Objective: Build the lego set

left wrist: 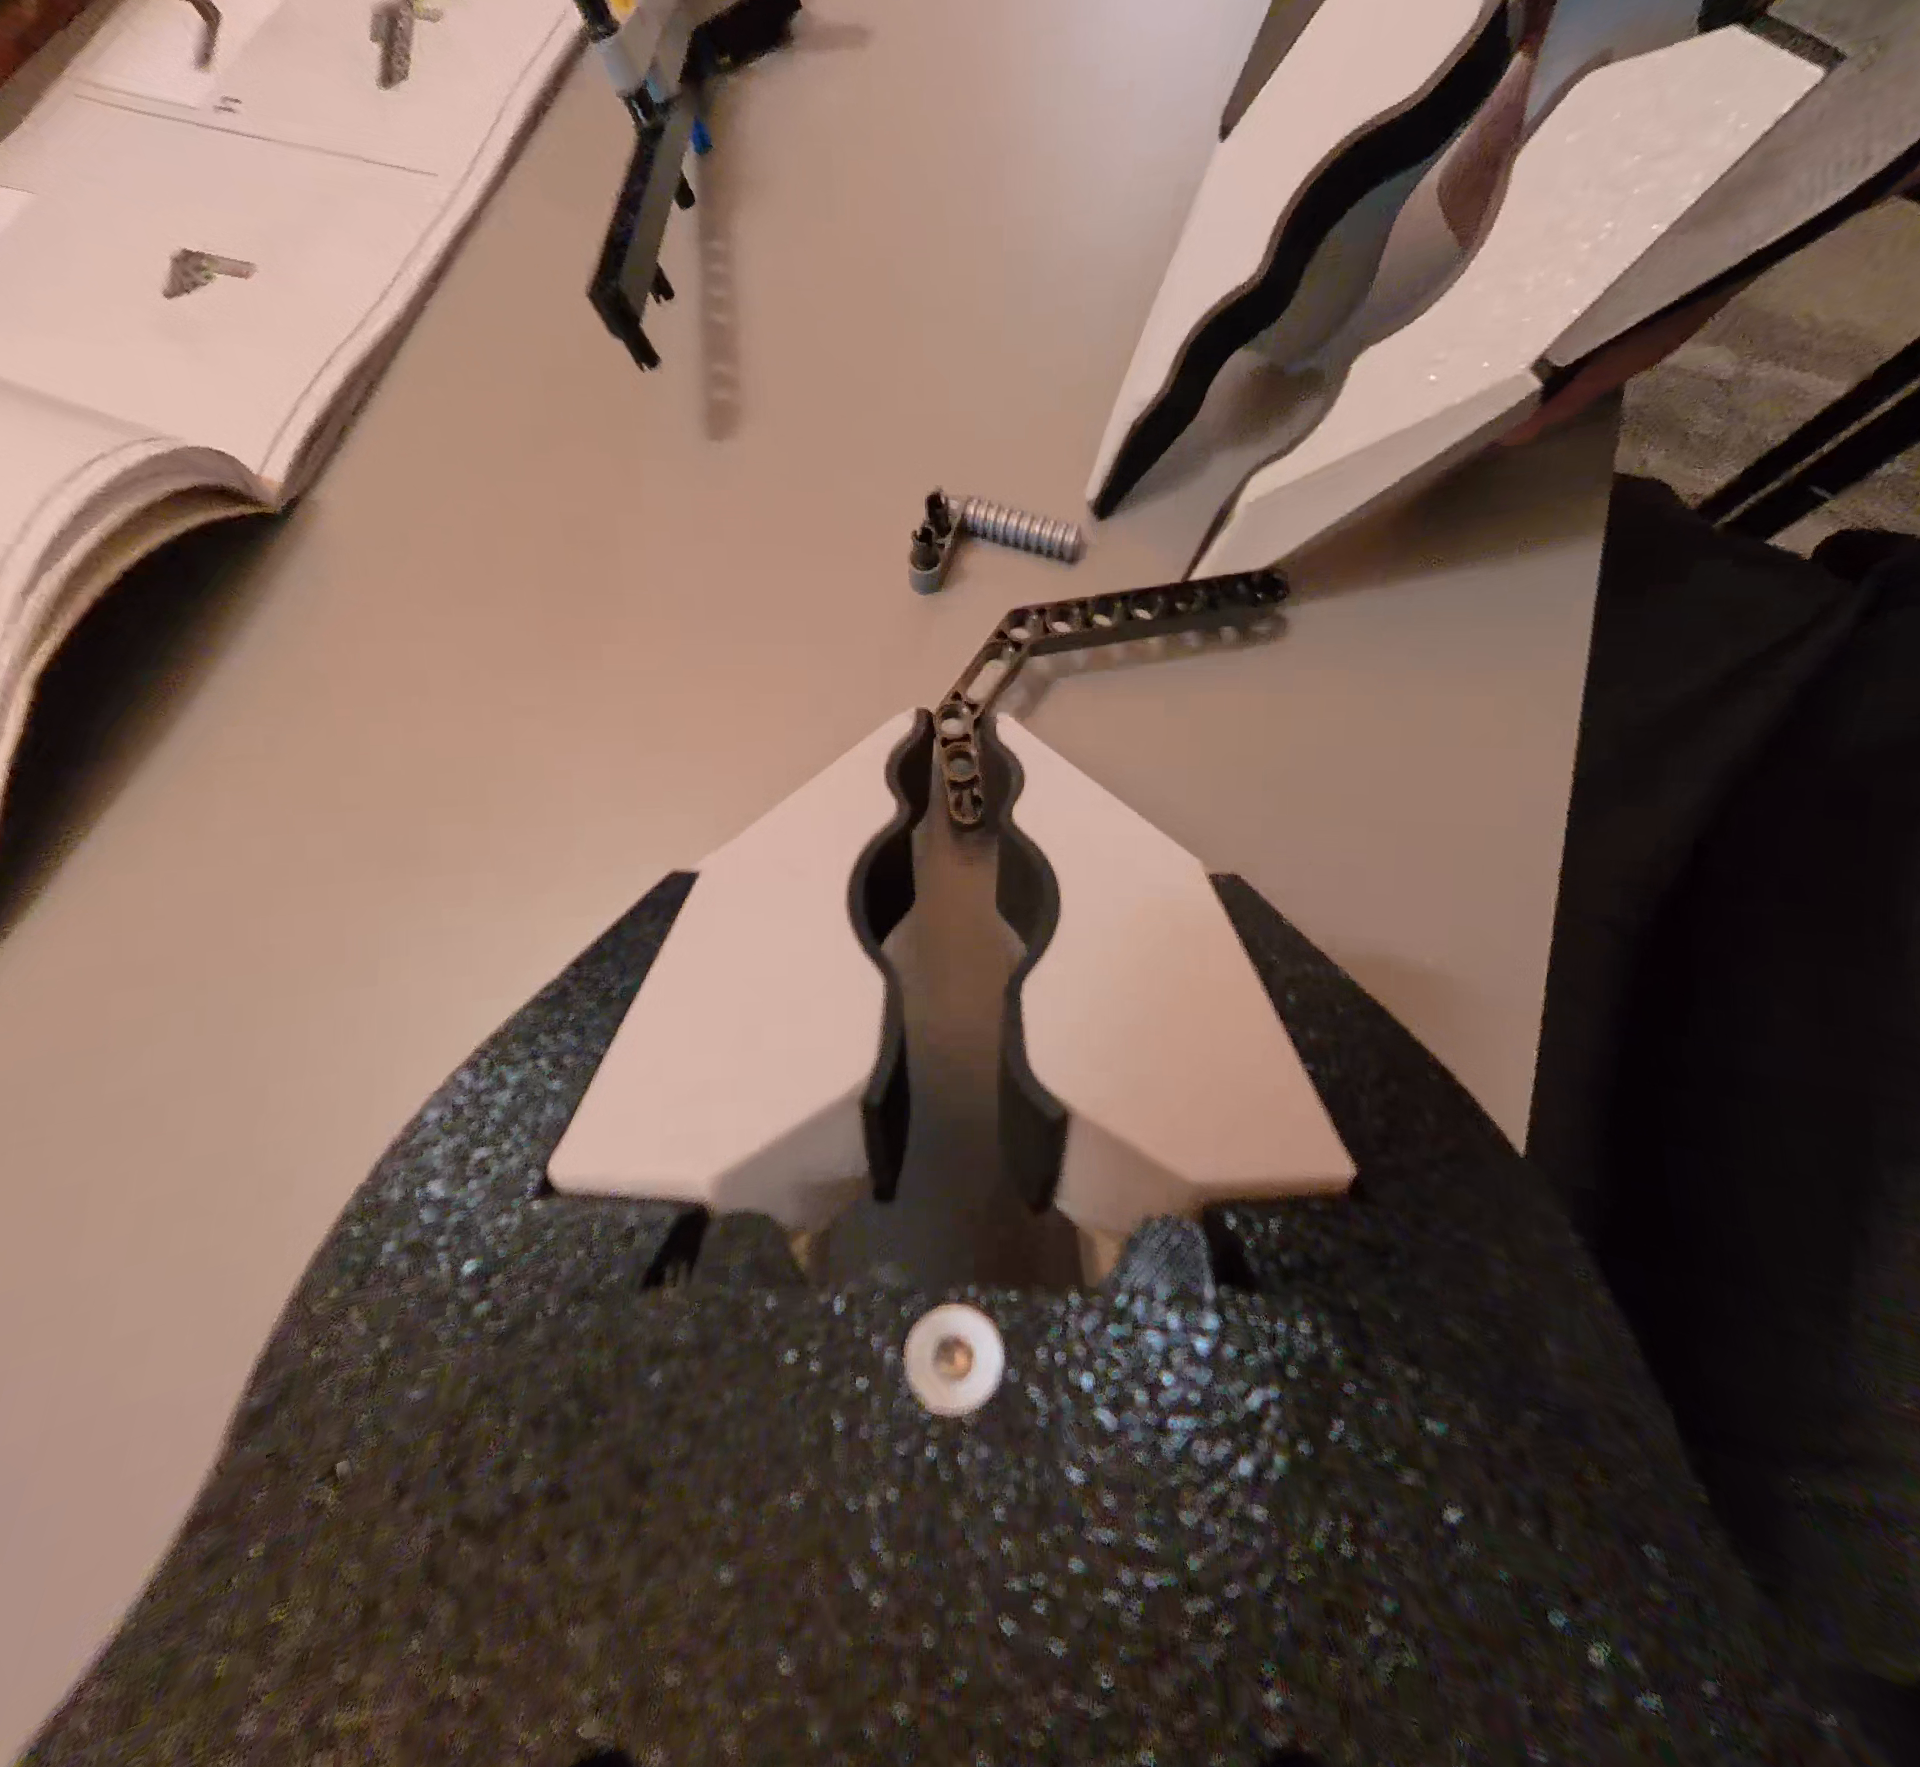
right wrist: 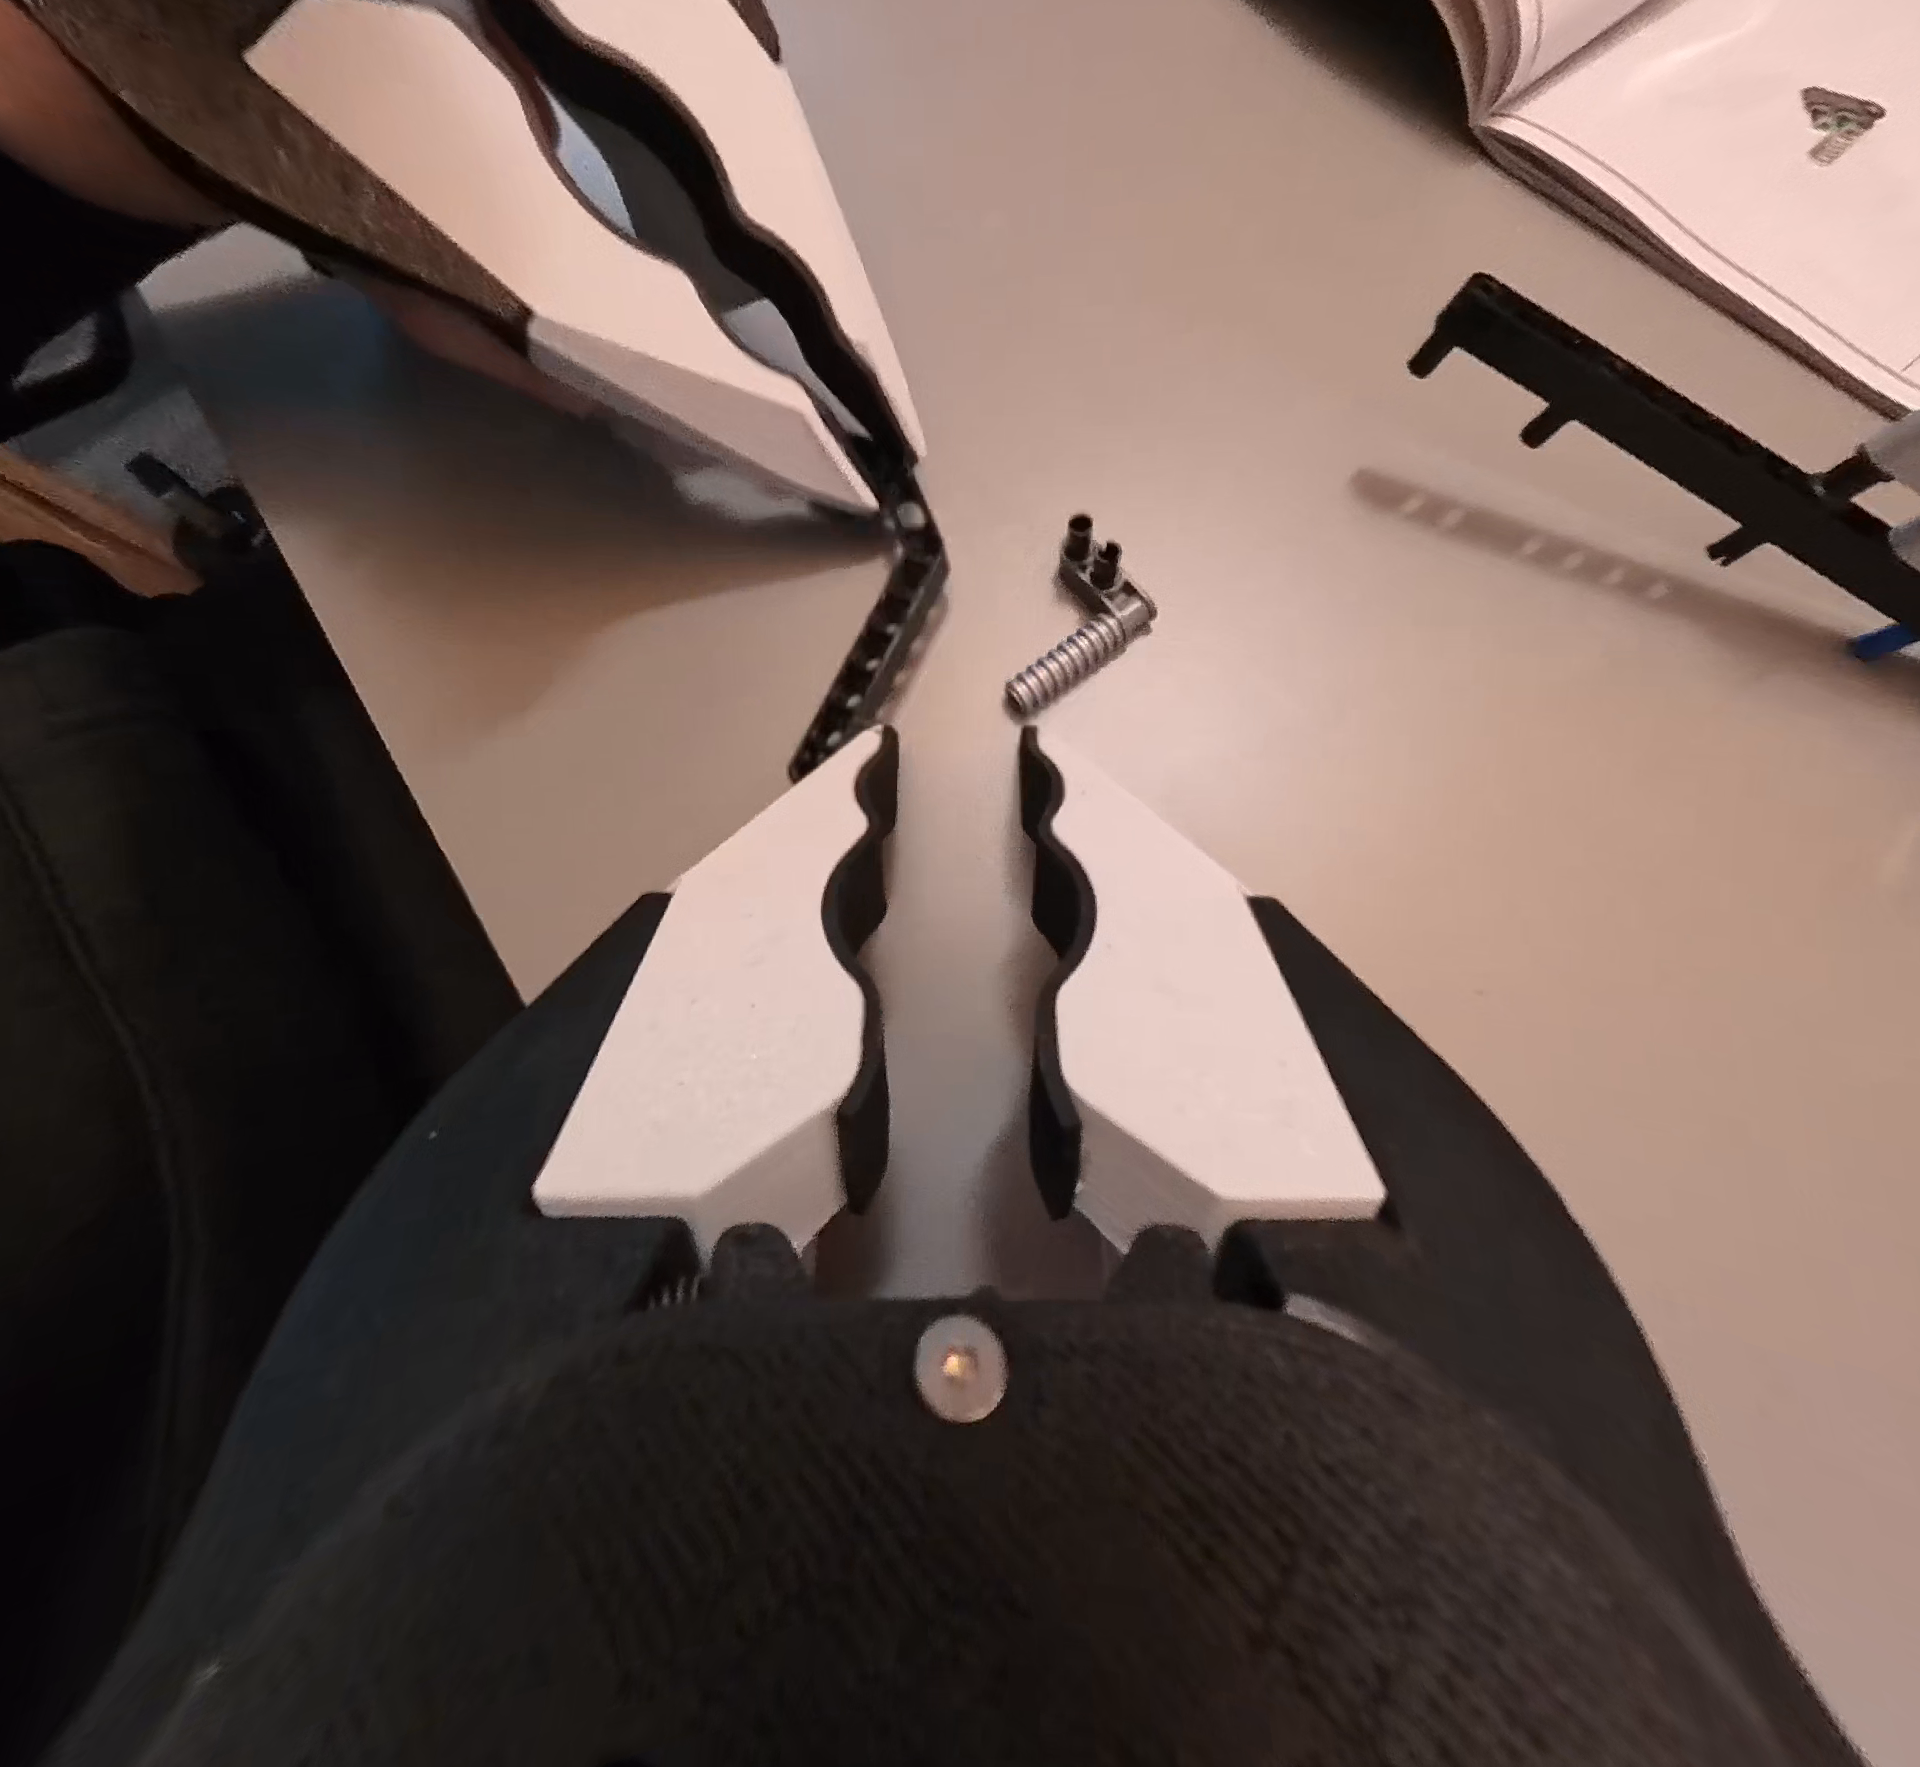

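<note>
One black angled beam (left wrist: 1127, 621): short end clamped in the left tongs (left wrist: 961, 761), long end reaching out above the desk (left wrist: 436, 782). Right tongs (right wrist: 958, 741): parted narrowly, holding nothing. One grey connector with spring (right wrist: 1091, 626) lies between them. One partial assembly (left wrist: 681, 55) and one open manual (left wrist: 208, 211) lie farther off. Advice: keep the beam level and line up its holes before pressing pins.
</note>
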{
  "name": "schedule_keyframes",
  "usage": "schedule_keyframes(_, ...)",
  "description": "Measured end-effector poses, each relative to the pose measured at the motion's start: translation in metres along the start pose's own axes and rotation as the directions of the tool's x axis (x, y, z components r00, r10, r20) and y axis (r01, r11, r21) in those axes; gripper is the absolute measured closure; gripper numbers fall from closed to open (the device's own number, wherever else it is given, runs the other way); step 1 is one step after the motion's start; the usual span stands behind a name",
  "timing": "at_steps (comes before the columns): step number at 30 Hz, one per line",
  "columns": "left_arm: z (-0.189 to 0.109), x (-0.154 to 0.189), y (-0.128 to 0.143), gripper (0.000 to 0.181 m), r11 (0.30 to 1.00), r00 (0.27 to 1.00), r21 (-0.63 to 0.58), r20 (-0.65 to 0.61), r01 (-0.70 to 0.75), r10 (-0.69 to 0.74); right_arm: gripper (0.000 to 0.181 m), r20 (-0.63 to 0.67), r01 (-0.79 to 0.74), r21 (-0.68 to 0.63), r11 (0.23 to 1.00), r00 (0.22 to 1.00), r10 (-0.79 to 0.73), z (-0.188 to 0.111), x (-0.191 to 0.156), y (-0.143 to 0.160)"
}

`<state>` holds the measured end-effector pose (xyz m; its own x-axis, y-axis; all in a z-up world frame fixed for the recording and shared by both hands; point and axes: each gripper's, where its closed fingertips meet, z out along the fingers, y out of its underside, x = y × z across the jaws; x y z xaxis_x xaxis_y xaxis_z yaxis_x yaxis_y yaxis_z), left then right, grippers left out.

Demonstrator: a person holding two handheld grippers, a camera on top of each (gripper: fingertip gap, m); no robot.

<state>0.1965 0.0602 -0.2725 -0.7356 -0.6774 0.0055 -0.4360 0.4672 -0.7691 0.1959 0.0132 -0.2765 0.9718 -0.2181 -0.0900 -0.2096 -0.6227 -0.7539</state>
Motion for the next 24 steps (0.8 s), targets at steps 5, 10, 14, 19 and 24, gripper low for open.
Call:
schedule_keyframes(5,-0.003,-0.007,-0.020,0.175,0.996,0.999,0.086,0.050,0.005,-0.009,0.149,-0.049,-0.029,0.024,0.999,0.998,0.030,-0.019,0.022,0.002)
schedule_keyframes(10,0.011,-0.009,-0.034,0.175,0.994,0.999,0.103,0.047,-0.022,0.017,0.147,-0.073,0.001,0.109,0.994,0.997,0.007,-0.034,0.030,-0.013)
schedule_keyframes(14,0.024,-0.007,-0.037,0.174,0.996,0.999,0.085,0.033,-0.036,0.033,0.149,-0.125,0.071,0.073,0.995,0.990,-0.062,-0.035,0.030,-0.007)
schedule_keyframes(19,0.028,-0.009,-0.036,0.175,0.997,0.998,0.071,0.051,-0.029,0.026,0.141,-0.157,0.092,0.008,0.996,0.983,-0.090,-0.050,0.036,0.005)
schedule_keyframes(24,0.027,-0.009,-0.037,0.175,0.996,0.998,0.081,0.059,-0.022,0.018,0.138,-0.094,0.074,0.089,0.993,0.993,-0.065,-0.045,0.026,-0.009)
